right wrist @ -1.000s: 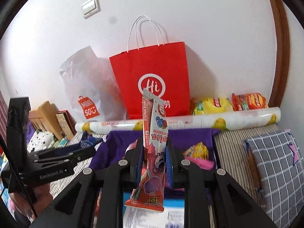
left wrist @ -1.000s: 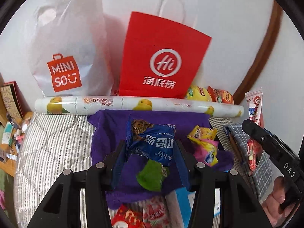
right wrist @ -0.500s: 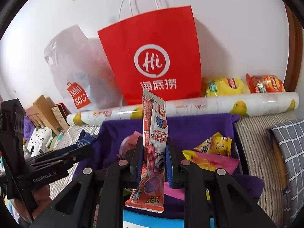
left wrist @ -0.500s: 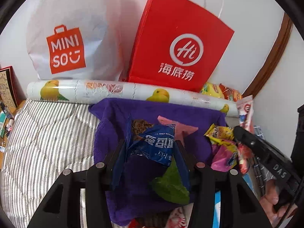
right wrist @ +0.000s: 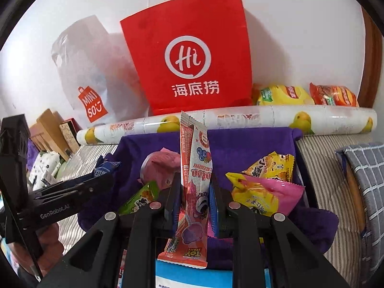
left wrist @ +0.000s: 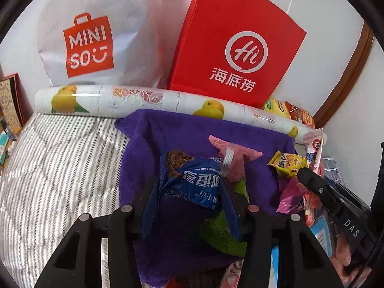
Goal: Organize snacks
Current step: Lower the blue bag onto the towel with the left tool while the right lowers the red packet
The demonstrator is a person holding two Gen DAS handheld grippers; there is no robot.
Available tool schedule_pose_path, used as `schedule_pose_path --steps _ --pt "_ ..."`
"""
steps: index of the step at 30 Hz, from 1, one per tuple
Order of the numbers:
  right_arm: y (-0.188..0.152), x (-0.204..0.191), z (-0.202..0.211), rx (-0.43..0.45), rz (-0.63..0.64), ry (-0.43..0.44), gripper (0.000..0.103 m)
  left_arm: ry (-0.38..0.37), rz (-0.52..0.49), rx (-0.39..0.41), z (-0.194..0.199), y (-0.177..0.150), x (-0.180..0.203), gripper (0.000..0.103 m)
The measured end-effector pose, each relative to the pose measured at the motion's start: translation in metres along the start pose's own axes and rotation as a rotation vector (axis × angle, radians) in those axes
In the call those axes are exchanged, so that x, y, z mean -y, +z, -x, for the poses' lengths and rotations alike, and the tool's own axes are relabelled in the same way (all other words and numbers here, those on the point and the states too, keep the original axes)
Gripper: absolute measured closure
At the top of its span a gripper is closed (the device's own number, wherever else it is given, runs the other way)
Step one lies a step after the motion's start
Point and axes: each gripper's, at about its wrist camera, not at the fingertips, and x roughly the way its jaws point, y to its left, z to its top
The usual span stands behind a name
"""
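A white wall backs a striped bed, where a red paper bag and a white Miniso bag stand behind a fruit-print roll. The left claw grips a blue snack packet above the purple cloth. The right claw pinches a tall pink candy packet upright; yellow and pink snack bags lie just right of it.

Ahead of my jaws the red paper bag and white Miniso bag wall off the back, with the fruit-print roll lying across their feet. The purple cloth is cluttered with packets on its right; striped bedding to the left lies bare.
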Motion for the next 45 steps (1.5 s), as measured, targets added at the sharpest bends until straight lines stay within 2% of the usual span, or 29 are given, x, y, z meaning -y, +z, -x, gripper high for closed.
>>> schedule_pose_path --steps 8,16,22,32,45 --pt "-0.002 -0.002 -0.003 -0.011 0.011 -0.010 0.082 -0.004 -0.004 0.015 0.004 -0.001 0.002 0.055" --pt "-0.004 -0.003 -0.012 -0.059 0.009 -0.015 0.082 0.000 0.014 0.006 -0.001 -0.002 -0.001 0.055" --pt "-0.006 -0.006 -0.015 -0.065 0.026 -0.037 0.082 -0.004 0.016 -0.004 -0.003 -0.004 -0.001 0.055" --pt "-0.005 0.001 -0.014 -0.032 -0.030 -0.088 0.081 -0.010 0.007 -0.014 -0.005 -0.005 0.003 0.055" --pt "-0.006 -0.005 -0.021 -0.074 0.015 -0.104 0.077 -0.015 0.011 -0.027 -0.007 -0.005 0.002 0.055"
